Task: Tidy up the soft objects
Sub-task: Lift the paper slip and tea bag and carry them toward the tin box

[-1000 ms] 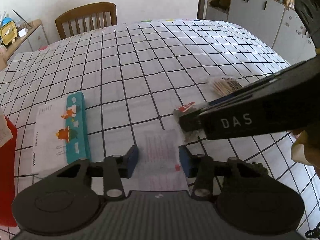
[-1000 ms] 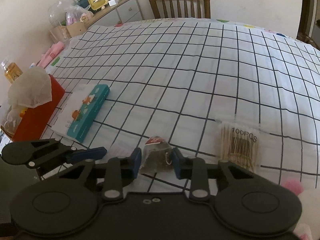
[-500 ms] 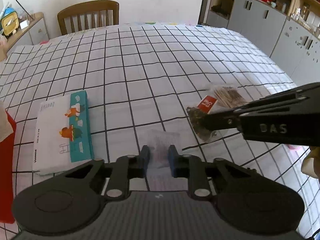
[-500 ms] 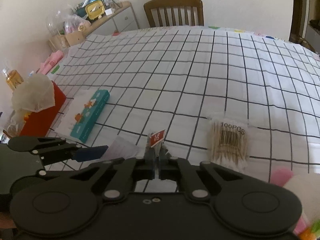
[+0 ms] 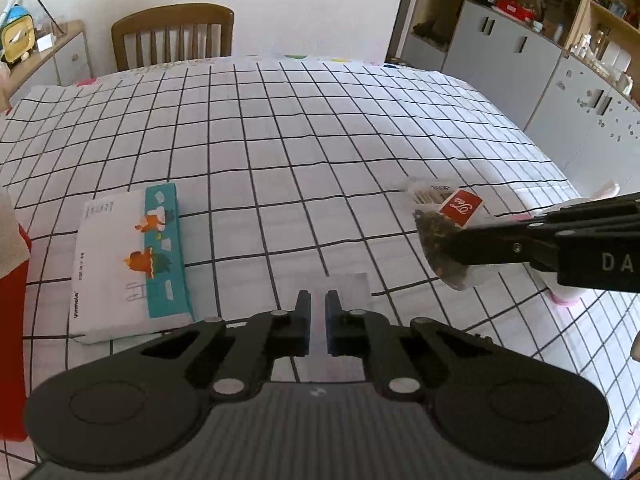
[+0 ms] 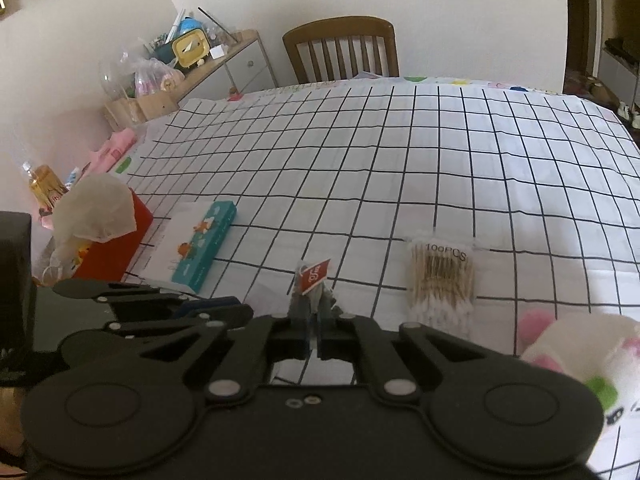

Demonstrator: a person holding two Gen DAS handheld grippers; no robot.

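Observation:
A tea bag [image 6: 310, 300] with a red tag [image 6: 315, 275] hangs above the checked cloth, and my right gripper [image 6: 314, 314] is shut on it. In the left wrist view the same tea bag [image 5: 436, 248] sits at the tip of the right gripper [image 5: 450, 240], which comes in from the right. My left gripper [image 5: 316, 308] is shut on a flat clear plastic pouch [image 5: 348, 290] that lies low over the cloth near the front edge. The left gripper [image 6: 240, 311] also shows at the lower left of the right wrist view.
A tissue pack with a teal strip [image 5: 132, 256] lies to the left, beside a red box [image 6: 116, 240] holding a crumpled tissue. A bag of cotton swabs [image 6: 442, 280] lies to the right, with a pink and white plush toy [image 6: 580, 356] near it. A wooden chair [image 5: 172, 36] stands behind the table.
Both grippers have closed: the left on the clear pouch, the right on the tea bag. The right gripper has lifted the tea bag off the cloth and drawn it away to the right.

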